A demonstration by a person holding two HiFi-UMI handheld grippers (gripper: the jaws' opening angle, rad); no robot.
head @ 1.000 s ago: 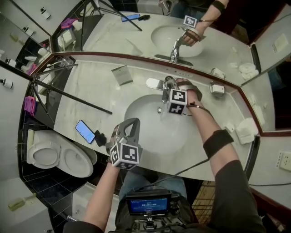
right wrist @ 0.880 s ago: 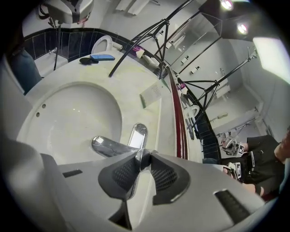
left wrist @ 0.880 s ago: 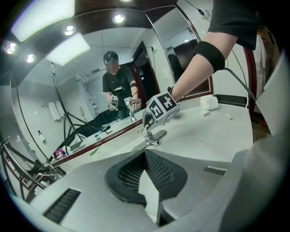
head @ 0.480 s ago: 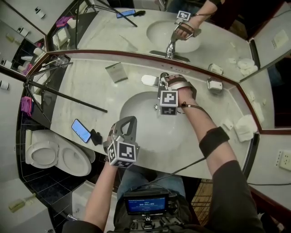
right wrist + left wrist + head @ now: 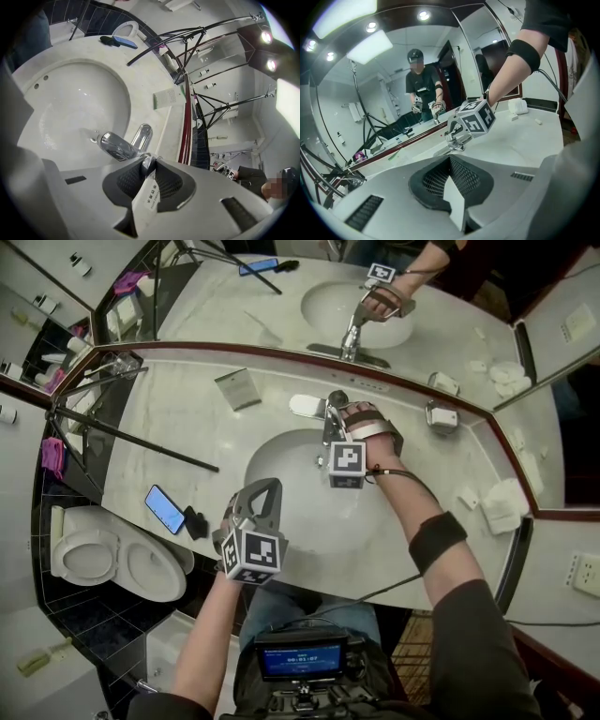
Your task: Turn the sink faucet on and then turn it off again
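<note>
Right gripper view: your right gripper (image 5: 149,161), jaws just closing, pinches the faucet lever (image 5: 147,165) at the basin's (image 5: 70,93) twelve o'clock; left gripper (image 5: 451,161) shut, empty. Lift it next.

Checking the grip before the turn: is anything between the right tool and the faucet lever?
Nothing visible does. The right tool has just been closing its jaws, and its pads sit directly on the faucet lever; the spout lies beyond.

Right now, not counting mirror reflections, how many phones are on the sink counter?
1. The blue phone lies at the counter's left edge, beside a small black object. The right arm covers some counter; another may be hidden.
</note>
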